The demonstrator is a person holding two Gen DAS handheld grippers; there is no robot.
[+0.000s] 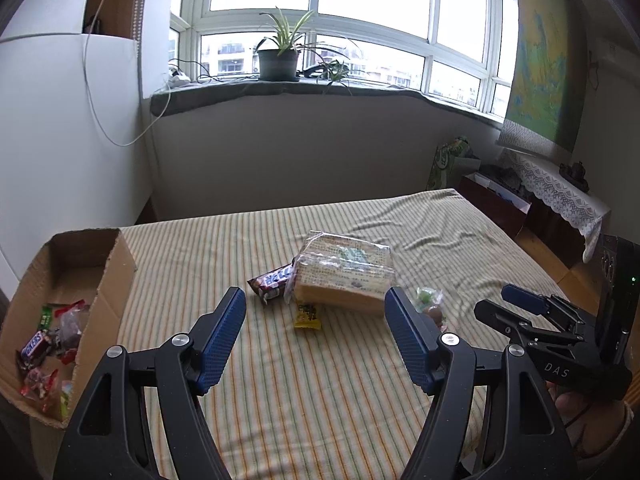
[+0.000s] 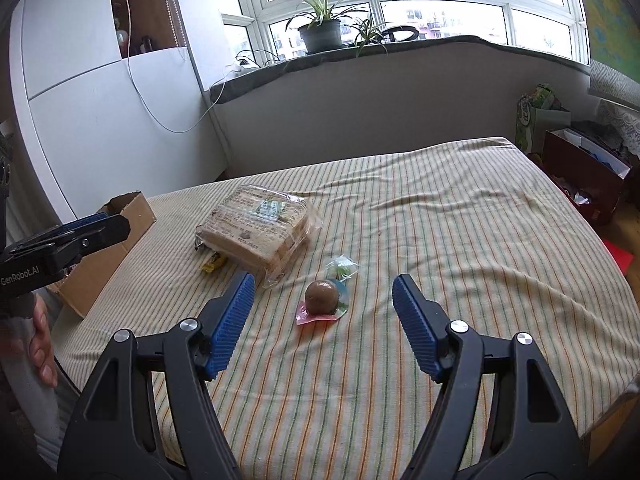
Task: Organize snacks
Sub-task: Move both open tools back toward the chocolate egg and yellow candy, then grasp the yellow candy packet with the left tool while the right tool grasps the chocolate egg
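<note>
A bagged bread loaf lies mid-table, also in the right wrist view. A brown candy bar and a yellow packet lie by it. A round brown snack in clear wrap and a small green-white candy lie right of the loaf. A cardboard box at the left holds several wrapped snacks, including a Snickers. My left gripper is open and empty, short of the loaf. My right gripper is open and empty, jaws either side of the round snack, short of it.
The table wears a striped cloth with wrinkles at the far right. The box also shows in the right wrist view. A windowsill with a potted plant is behind. Bags and a low cabinet stand right of the table.
</note>
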